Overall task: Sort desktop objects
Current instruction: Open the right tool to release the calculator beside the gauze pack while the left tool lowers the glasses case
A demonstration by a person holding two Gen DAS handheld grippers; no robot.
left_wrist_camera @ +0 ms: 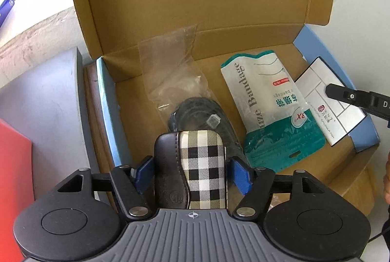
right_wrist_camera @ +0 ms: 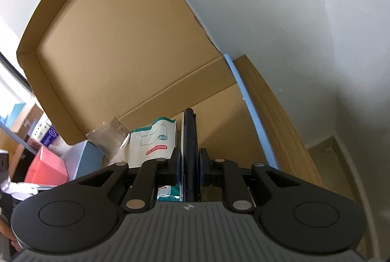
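Open cardboard box [left_wrist_camera: 243,47] sits on a wooden desk, lid flap standing up at the back, blue outer edges showing on both side walls.

Contents, left to right in the left wrist view: a clear plastic bag [left_wrist_camera: 175,72] lying diagonally, with a coiled black cable [left_wrist_camera: 195,113] in its lower end. In front of the cable, a plaid case [left_wrist_camera: 195,169] with a dark leather side, sitting upright between the fingers of the left gripper [left_wrist_camera: 192,174]. Right of that, a teal-and-white gauze bandage packet [left_wrist_camera: 273,113] flat on the box floor. Far right, a white calculator box [left_wrist_camera: 329,101] leaning on the right wall, its lower left corner overlapping the bandage packet.

Left gripper points steeply down into the box. Its blue pads flank the plaid case with thin gaps on both sides, so the jaws look parted and not pressing; the case appears to rest on the box floor.

Right gripper [right_wrist_camera: 190,169] comes in from the right side of the box, angled downward. Its jaws are pinched tight on the calculator box, seen edge-on in the right wrist view as a thin dark slab with a white face. From the left wrist view one black finger [left_wrist_camera: 341,93] lies across the white face of the calculator box.

A red object [left_wrist_camera: 12,176] sits outside the box to the left, on a grey surface [left_wrist_camera: 48,103].
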